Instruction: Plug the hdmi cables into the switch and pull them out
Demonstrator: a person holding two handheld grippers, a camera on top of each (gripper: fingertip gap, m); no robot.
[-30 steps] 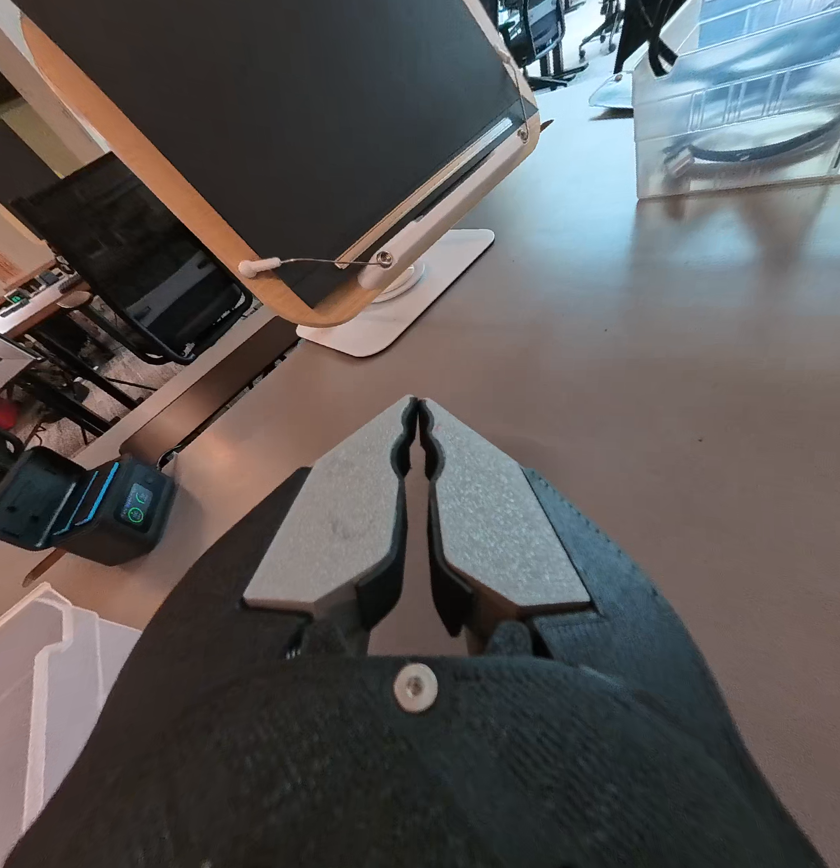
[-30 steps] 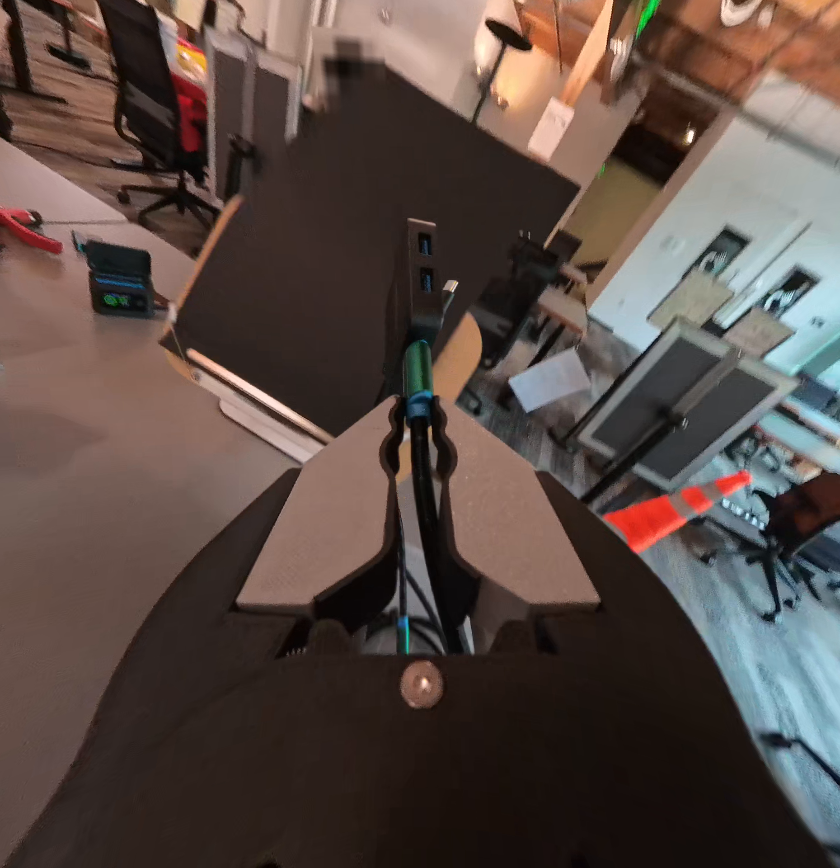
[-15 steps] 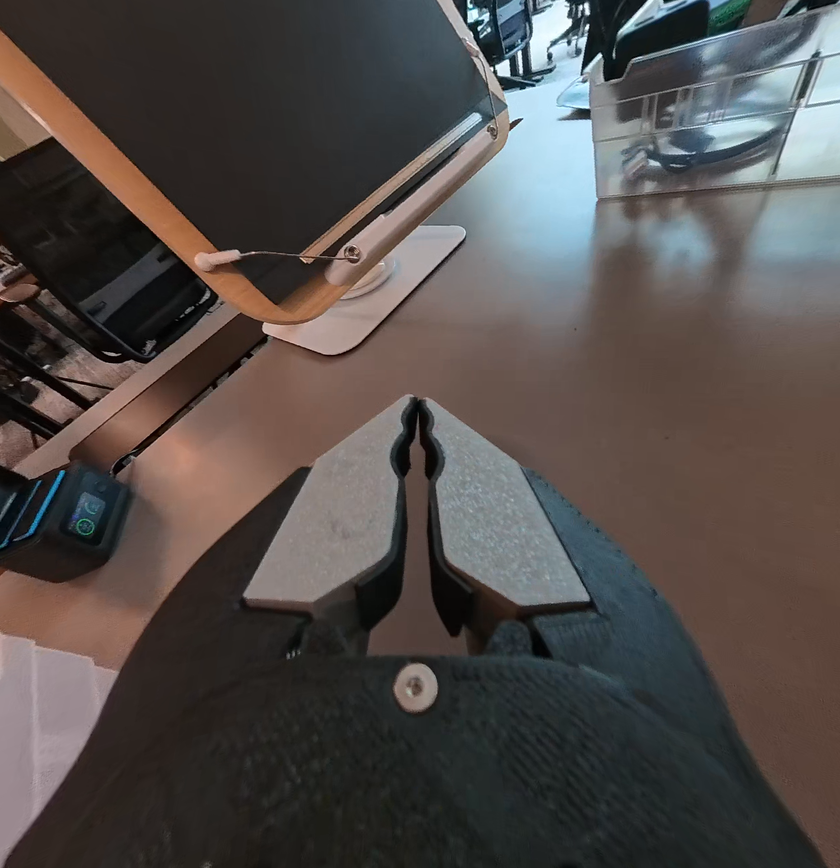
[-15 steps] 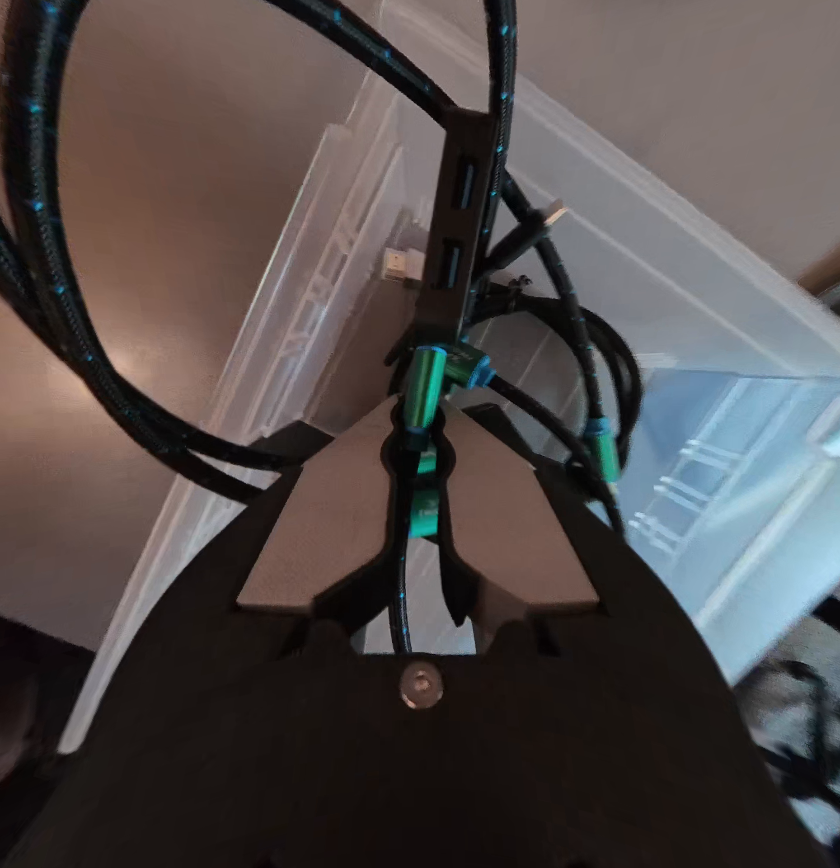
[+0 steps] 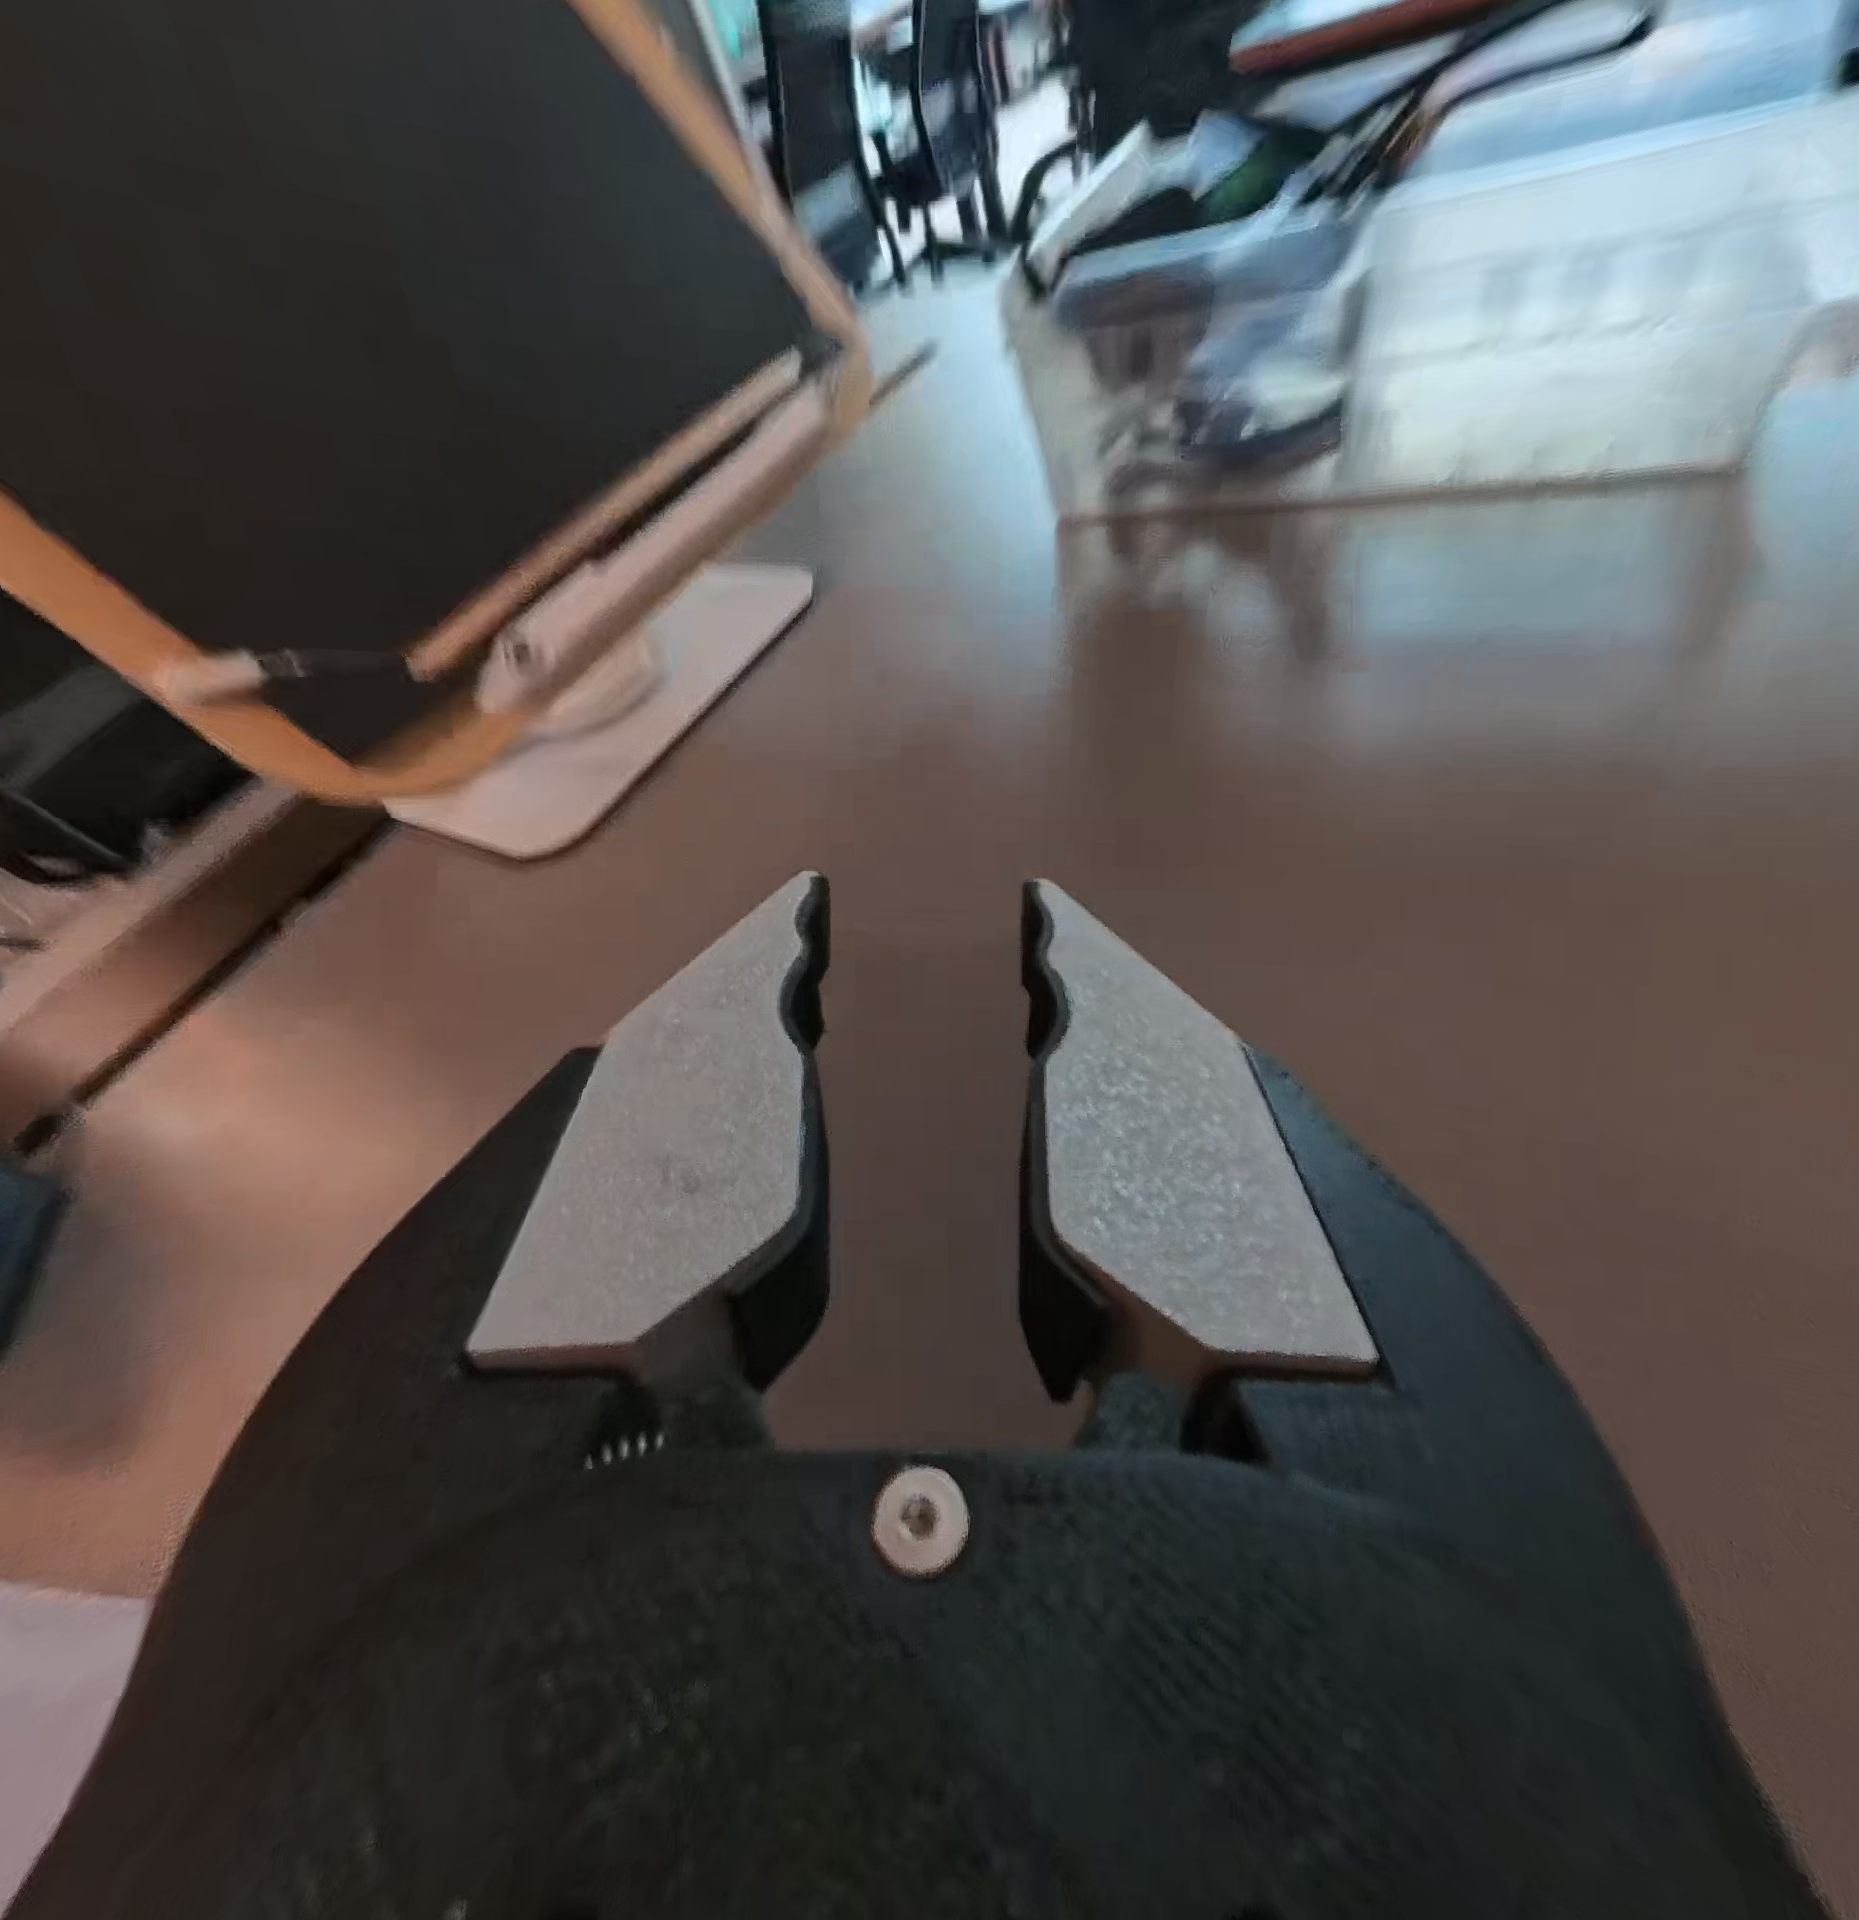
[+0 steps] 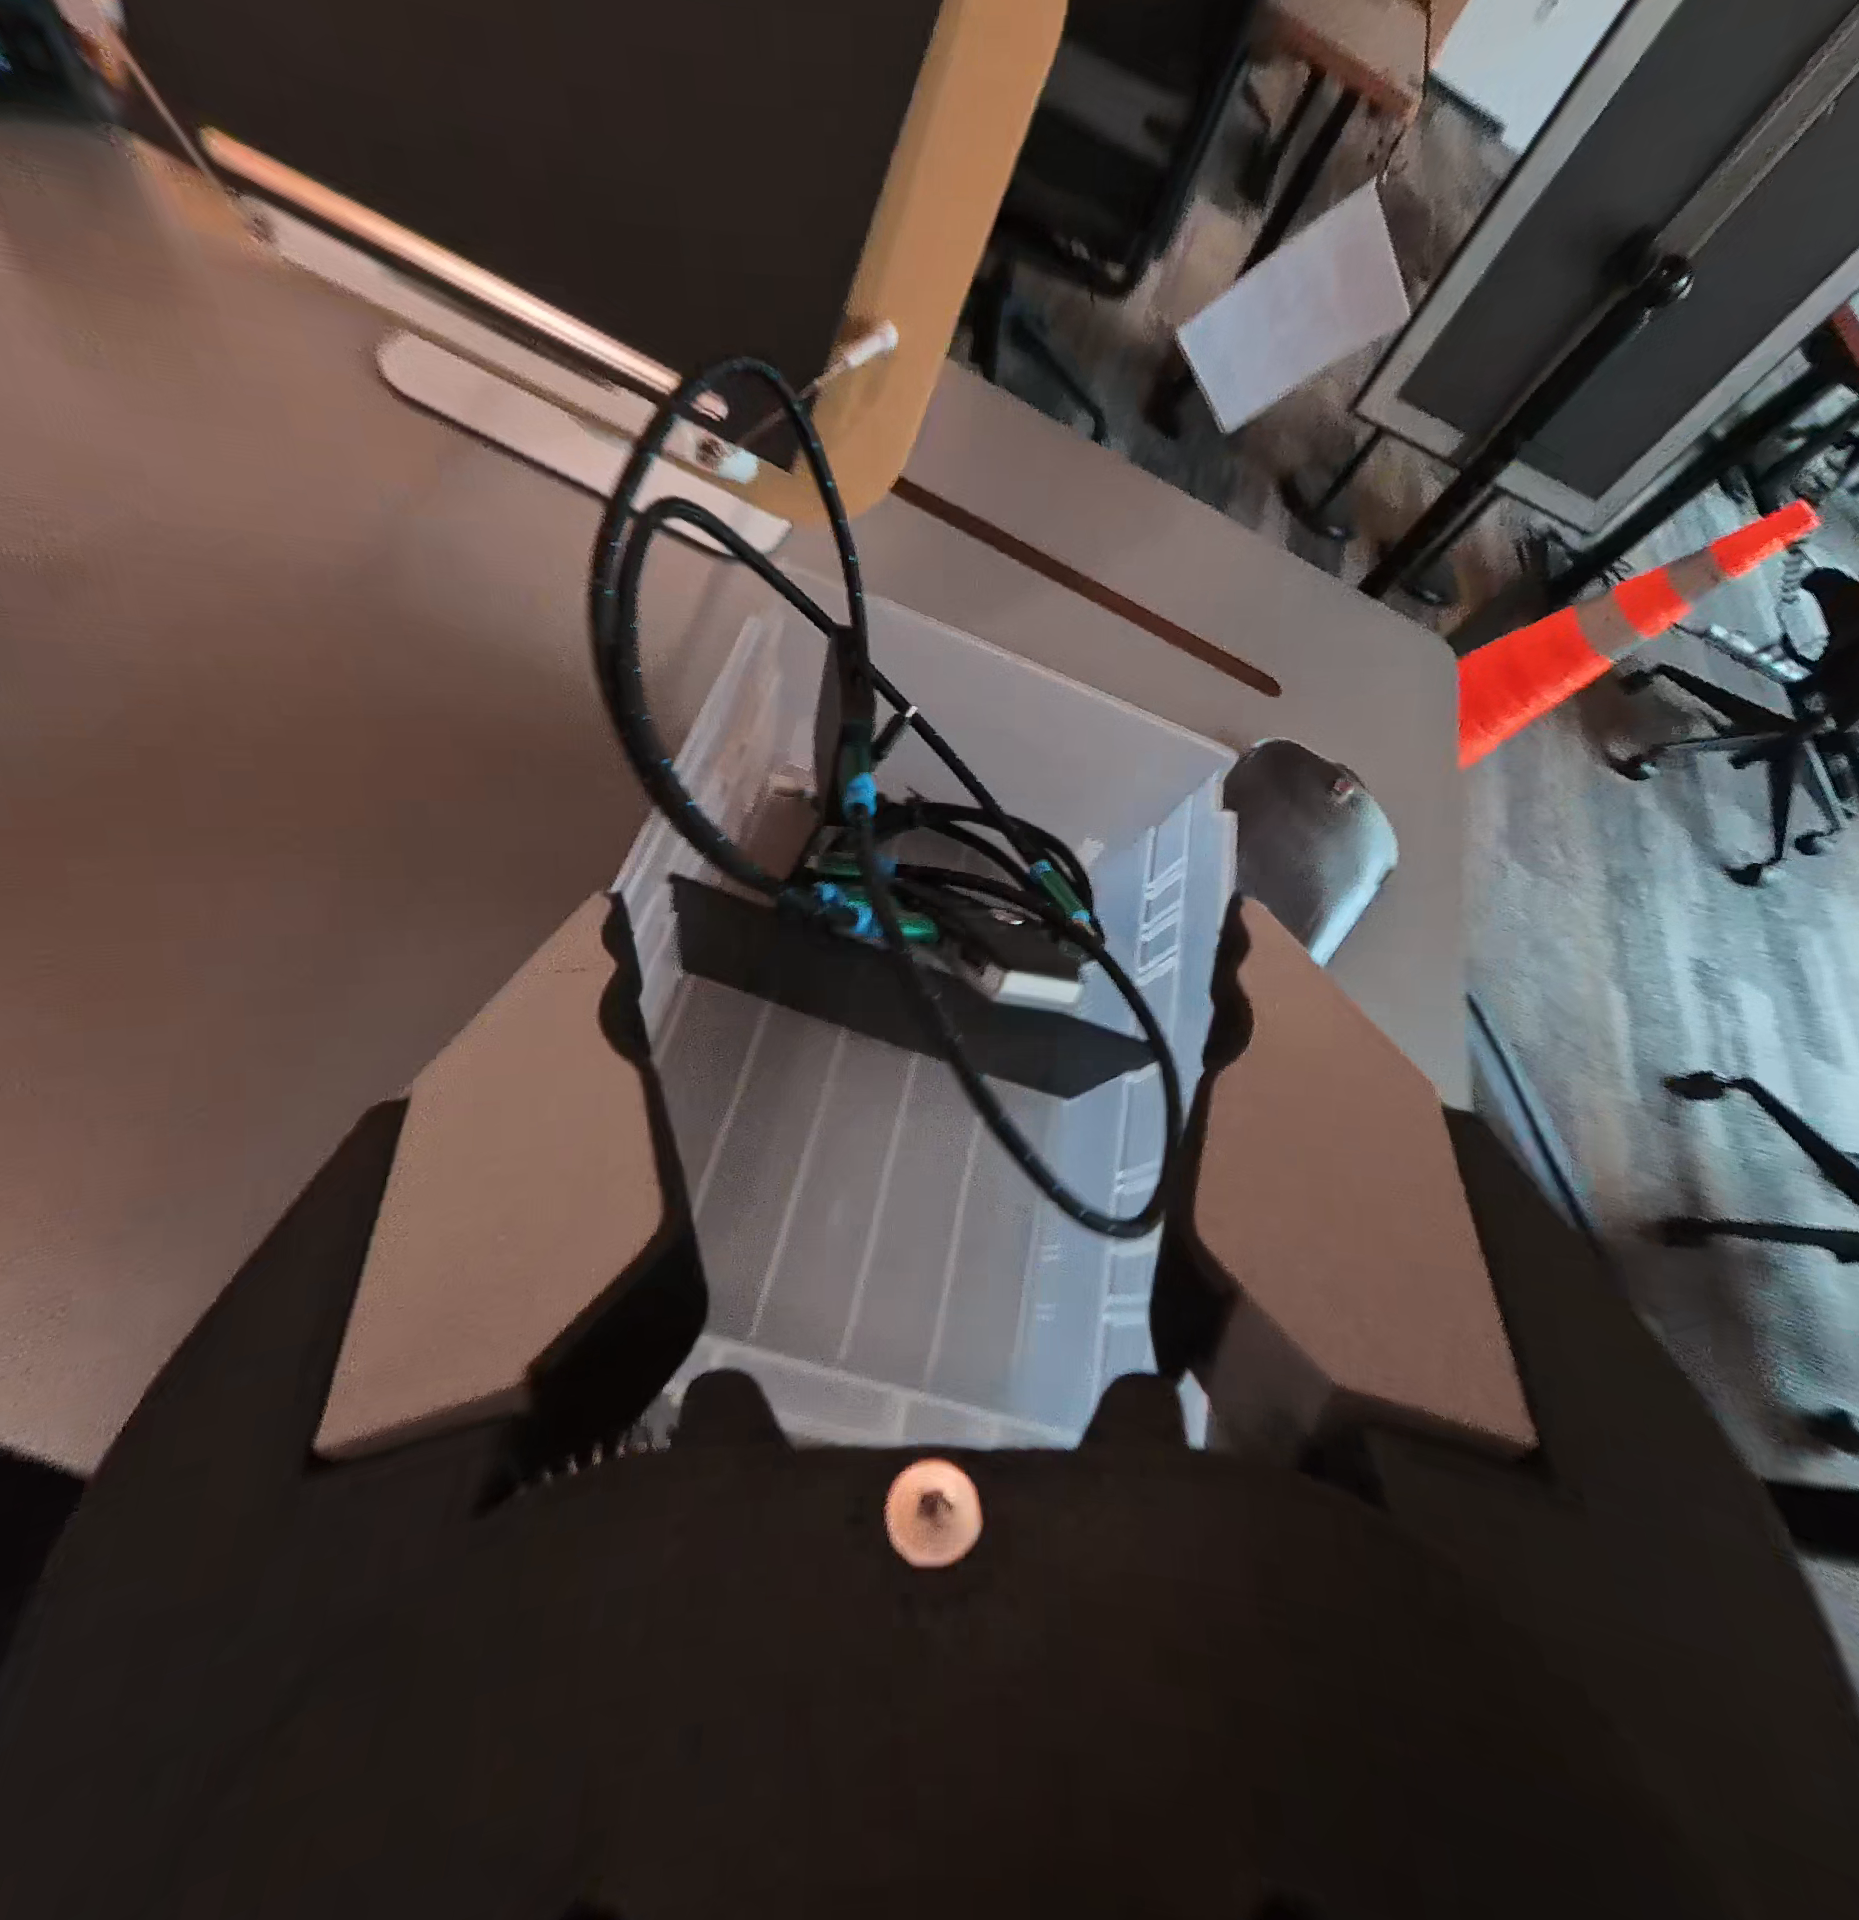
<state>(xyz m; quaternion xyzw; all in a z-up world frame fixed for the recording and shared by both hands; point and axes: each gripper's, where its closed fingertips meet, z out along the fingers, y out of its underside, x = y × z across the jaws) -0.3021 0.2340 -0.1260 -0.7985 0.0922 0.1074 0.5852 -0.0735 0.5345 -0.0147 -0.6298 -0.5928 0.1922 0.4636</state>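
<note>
In the right wrist view, a black switch box [image 6: 883, 987] lies in a clear plastic bin [image 6: 904, 1195] with black braided cables [image 6: 634, 665] that have green and blue plugs [image 6: 852, 800]. A second narrow black hub [image 6: 840, 707] stands upright among them. My right gripper [image 6: 925, 914] is wide open and empty above the bin, apart from the cables. In the left wrist view, my left gripper [image 5: 925, 904] is open and empty above the brown table [image 5: 1424, 935].
A dark board in a tan wooden frame [image 5: 364, 312] stands on a white base [image 5: 613, 748] at the left. A clear bin [image 5: 1424, 343] with cables sits at the back right. An orange cone [image 6: 1621, 623] and chairs stand on the floor past the table edge.
My right gripper has opened and let go of the cable; the cables and hub now rest in the clear bin below it. My left gripper has opened from shut.
</note>
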